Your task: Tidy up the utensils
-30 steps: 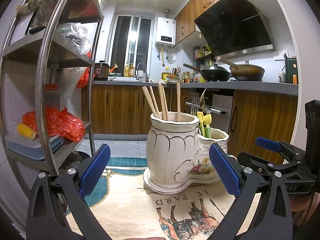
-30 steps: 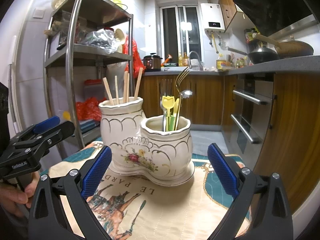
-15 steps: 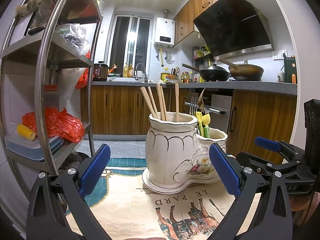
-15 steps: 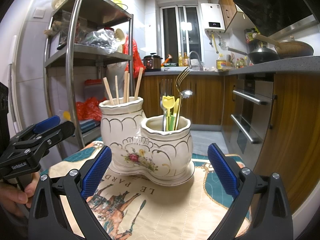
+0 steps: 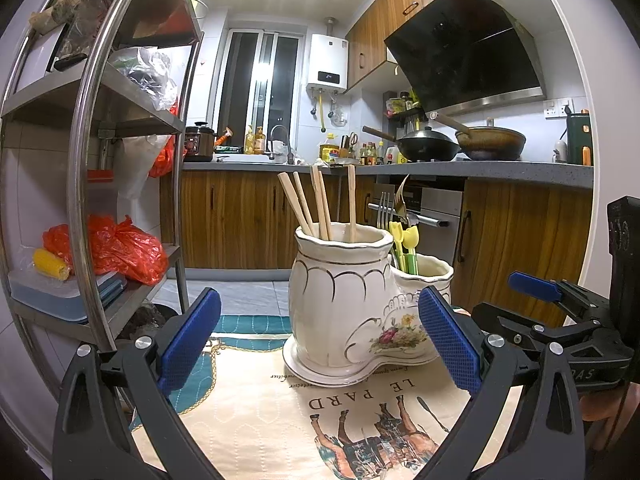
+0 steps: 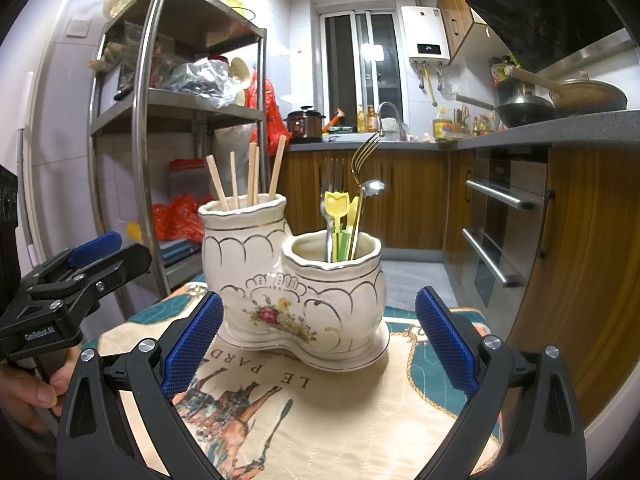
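Barely a shift since a second ago on the left wrist view: holder slid a touch left and lower in frame, nothing more; right wrist view unchanged. Left gripper (image 5: 320, 344) spread wide, blue pads (image 5: 188, 344) clamped on nothing, hovering just short of the ceramic utensil holder (image 5: 344, 300). Right gripper (image 6: 318, 340) likewise wide apart and empty, holder framed between its pads, not touching.

Sitting on the printed tablecloth (image 6: 340, 412), a two-pot holder on one shared base. Taller pot (image 6: 242, 256) on the left from the right wrist view: five wooden chopsticks (image 6: 252, 176) standing up, fanned out, leaning on the rim. Shorter pot (image 6: 340, 292) joined alongside: two metal forks (image 6: 362, 152), tines up, one straight and one curved over; a metal spoon (image 6: 372, 188); plus yellow-topped plastic pieces with green stems (image 6: 336, 216), packed upright together.

From the left wrist view, taller pot in front, shorter one tucked behind to the right, yellow tops peeking over. Right gripper visible at the far right edge there; left one at the left edge of the other view, fingers of a hand (image 6: 28, 396) wrapped under it.

Behind: steel shelving rack (image 6: 160, 120) with bags, kitchen counter (image 5: 440, 168) with woks.
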`<state>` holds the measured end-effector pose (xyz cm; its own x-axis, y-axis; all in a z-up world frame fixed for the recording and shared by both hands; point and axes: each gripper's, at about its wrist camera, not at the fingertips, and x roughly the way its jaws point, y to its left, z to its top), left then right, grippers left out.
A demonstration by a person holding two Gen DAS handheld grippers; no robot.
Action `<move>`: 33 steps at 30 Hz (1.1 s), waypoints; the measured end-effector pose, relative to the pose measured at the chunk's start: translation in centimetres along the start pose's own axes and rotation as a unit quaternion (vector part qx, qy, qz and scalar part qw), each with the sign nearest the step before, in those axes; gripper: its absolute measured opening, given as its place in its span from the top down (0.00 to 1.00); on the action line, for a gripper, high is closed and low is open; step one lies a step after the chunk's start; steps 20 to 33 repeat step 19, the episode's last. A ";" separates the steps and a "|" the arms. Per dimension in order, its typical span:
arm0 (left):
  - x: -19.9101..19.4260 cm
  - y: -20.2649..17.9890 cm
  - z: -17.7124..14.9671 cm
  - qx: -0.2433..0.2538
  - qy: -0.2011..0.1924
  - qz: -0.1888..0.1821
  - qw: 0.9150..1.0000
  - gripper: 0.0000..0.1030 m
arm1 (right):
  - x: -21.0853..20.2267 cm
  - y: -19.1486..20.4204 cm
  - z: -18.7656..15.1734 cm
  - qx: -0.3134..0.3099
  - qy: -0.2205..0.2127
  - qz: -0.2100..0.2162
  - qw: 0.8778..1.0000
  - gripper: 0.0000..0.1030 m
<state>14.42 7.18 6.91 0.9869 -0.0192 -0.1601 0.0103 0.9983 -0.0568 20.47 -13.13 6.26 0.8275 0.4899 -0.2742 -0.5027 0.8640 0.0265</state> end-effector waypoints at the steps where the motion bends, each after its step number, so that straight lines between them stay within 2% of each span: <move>1: 0.0 0.0 0.0 0.000 0.001 0.000 1.000 0.05 | 0.0 0.0 0.0 0.000 0.000 0.000 1.000 0.07; 33: 0.3 0.4 -0.3 -0.006 0.010 -0.001 1.000 0.05 | -0.1 0.0 0.0 0.001 0.001 0.001 1.000 0.05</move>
